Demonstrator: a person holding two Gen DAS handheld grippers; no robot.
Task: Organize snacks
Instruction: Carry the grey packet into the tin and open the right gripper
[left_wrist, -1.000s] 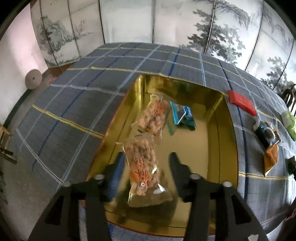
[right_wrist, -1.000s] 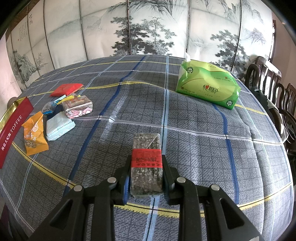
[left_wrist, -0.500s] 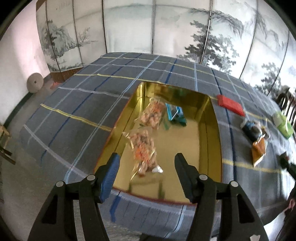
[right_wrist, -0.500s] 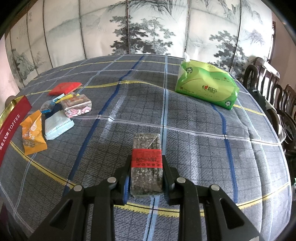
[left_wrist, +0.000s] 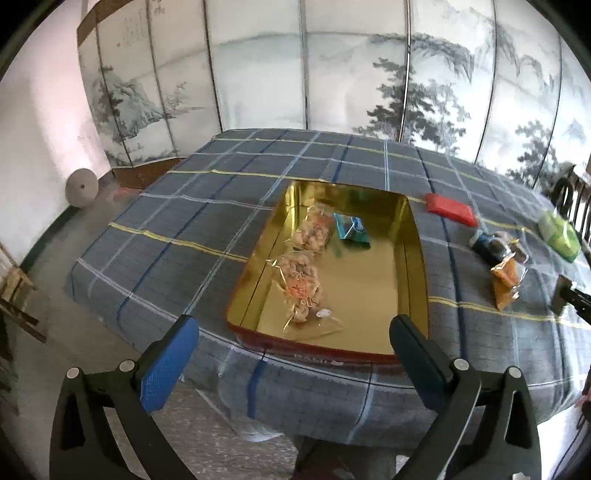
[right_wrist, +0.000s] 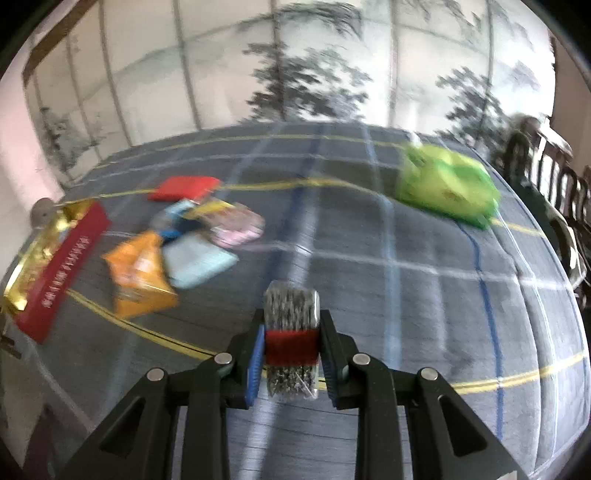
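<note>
The left gripper (left_wrist: 293, 328) hangs wide open and empty before the gold tin (left_wrist: 415, 258) holding three snack packets; the right gripper (right_wrist: 291, 354) clamps a dark red-banded bar (right_wrist: 291, 343) above the tablecloth (right_wrist: 424, 295)

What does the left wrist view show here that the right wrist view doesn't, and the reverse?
Only the left wrist view shows the gold tin's inside, holding two peanut packets and a teal packet, with the left gripper open and empty.

Only the right wrist view shows the right gripper shut on a dark red-banded bar.

Both show the plaid tablecloth, red packet, orange packet and green tissue pack.
</note>
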